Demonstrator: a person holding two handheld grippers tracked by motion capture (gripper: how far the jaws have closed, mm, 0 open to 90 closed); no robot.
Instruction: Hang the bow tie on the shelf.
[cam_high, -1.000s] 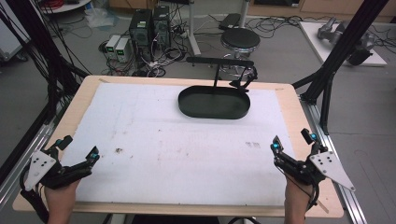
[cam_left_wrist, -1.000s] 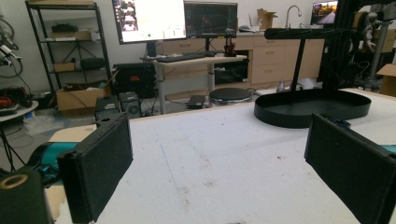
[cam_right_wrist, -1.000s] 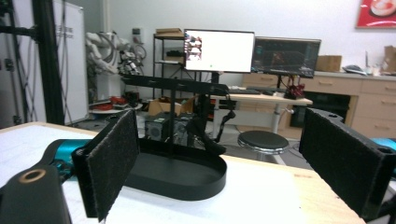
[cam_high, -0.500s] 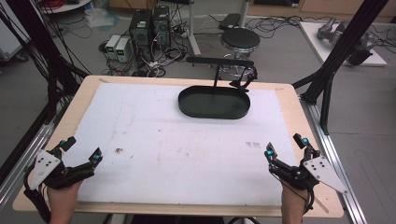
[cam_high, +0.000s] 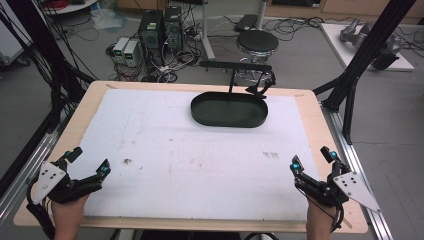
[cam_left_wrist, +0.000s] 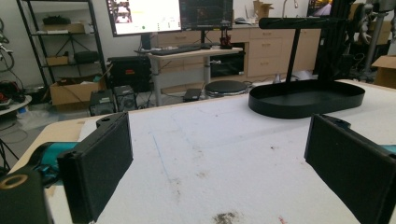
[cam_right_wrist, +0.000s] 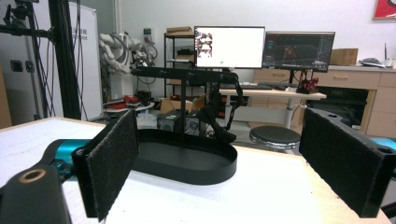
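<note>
A black oval tray (cam_high: 229, 110) rests on the white mat toward the table's far side, with a black T-shaped stand (cam_high: 235, 66) rising behind it. The tray (cam_left_wrist: 306, 99) looks empty in the left gripper view, and the tray (cam_right_wrist: 187, 161) shows closer in the right gripper view. My left gripper (cam_high: 89, 161) hovers over the near left corner, jaws wide apart, nothing between them. My right gripper (cam_high: 312, 159) sits at the near right edge, also open and empty. Both pairs of black padded jaws frame bare mat.
The white mat (cam_high: 200, 155) covers most of the wooden table (cam_high: 90, 87). Small dark stains (cam_high: 127, 161) mark the mat near the left gripper. Black frame posts (cam_high: 357, 75) stand at the table's right, with computers and cables on the floor beyond.
Both grippers have crept slightly forward and inward over the near edge. The jaws stay open; the tray has not moved.
</note>
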